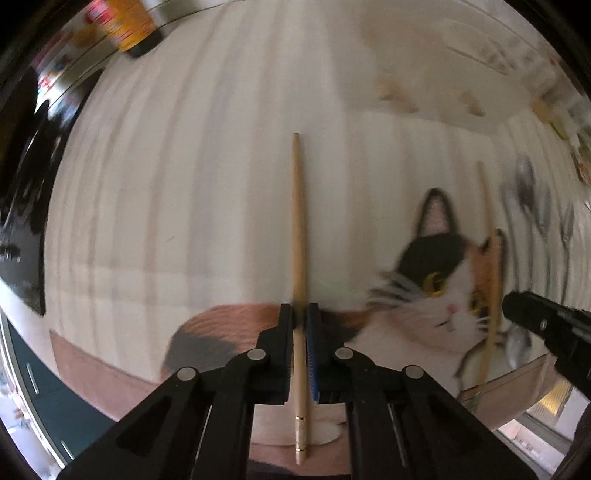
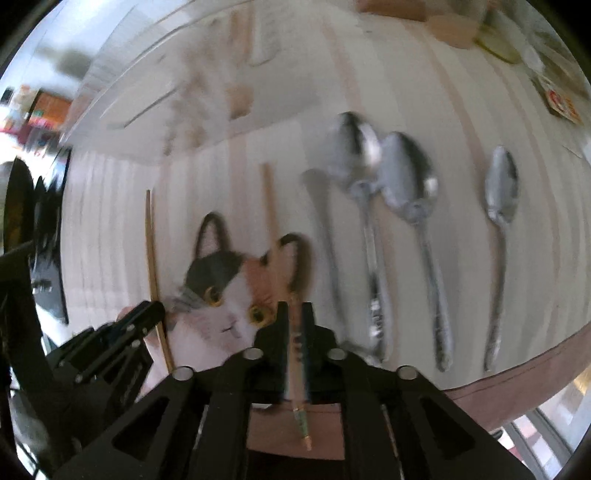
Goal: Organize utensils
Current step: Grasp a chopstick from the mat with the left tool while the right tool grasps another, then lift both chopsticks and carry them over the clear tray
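Observation:
A wooden chopstick (image 1: 297, 229) runs straight away from me, and my left gripper (image 1: 300, 314) is shut on its thicker half. It appears again in the right wrist view as the thin chopstick (image 2: 151, 251) beside my left gripper (image 2: 157, 310). A second chopstick (image 2: 273, 218) lies over the cat's ear on the cat-print mat (image 2: 218, 266). My right gripper (image 2: 294, 314) straddles it, jaws slightly apart with thin gaps either side. From the left wrist view, that chopstick (image 1: 489, 236) and the right gripper (image 1: 511, 308) sit at the right. Three metal spoons (image 2: 406, 177) lie side by side further right.
A white tray (image 1: 424, 74) with blurred wooden pieces stands behind the mat. A bottle with a yellow label (image 1: 129, 29) is at the back left. Small packets (image 2: 561, 103) lie at the back right. The table's front edge (image 2: 517, 384) is near, below the spoon handles.

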The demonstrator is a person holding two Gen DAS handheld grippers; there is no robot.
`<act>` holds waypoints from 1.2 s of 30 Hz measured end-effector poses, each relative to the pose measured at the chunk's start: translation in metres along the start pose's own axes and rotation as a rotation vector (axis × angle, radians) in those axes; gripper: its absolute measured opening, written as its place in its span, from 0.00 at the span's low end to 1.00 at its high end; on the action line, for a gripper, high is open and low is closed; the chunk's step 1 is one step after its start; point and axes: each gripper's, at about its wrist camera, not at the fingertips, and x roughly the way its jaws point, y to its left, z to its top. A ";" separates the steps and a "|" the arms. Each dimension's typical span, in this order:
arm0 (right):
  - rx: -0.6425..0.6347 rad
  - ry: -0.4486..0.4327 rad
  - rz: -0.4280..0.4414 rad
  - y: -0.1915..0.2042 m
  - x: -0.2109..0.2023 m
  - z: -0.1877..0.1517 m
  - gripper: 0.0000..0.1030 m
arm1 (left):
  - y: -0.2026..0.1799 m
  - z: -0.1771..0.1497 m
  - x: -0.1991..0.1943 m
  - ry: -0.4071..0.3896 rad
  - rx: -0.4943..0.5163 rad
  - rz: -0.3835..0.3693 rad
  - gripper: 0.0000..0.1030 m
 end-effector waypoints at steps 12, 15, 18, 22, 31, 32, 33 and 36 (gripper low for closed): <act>-0.170 0.011 -0.193 0.054 0.019 -0.022 0.07 | 0.026 -0.011 0.001 -0.002 -0.057 -0.023 0.05; -0.150 0.005 -0.179 0.066 0.024 -0.017 0.07 | 0.033 -0.015 0.001 -0.004 -0.054 -0.020 0.05; -0.147 0.013 -0.172 0.066 0.022 -0.011 0.07 | 0.032 -0.017 0.001 -0.007 -0.047 -0.018 0.05; -0.183 0.055 -0.200 0.071 0.033 -0.026 0.07 | 0.030 -0.019 0.003 -0.001 -0.030 -0.032 0.05; -0.207 0.051 -0.221 0.073 0.033 -0.032 0.08 | 0.026 -0.007 0.002 0.016 -0.016 -0.031 0.05; -0.212 0.052 -0.225 0.074 0.033 -0.031 0.08 | 0.026 -0.007 0.002 0.016 -0.018 -0.031 0.05; -0.216 0.053 -0.226 0.075 0.033 -0.029 0.08 | 0.026 -0.006 0.002 0.016 -0.018 -0.030 0.05; -0.216 0.050 -0.227 0.081 0.032 -0.025 0.07 | 0.027 -0.008 0.002 0.013 -0.010 -0.025 0.05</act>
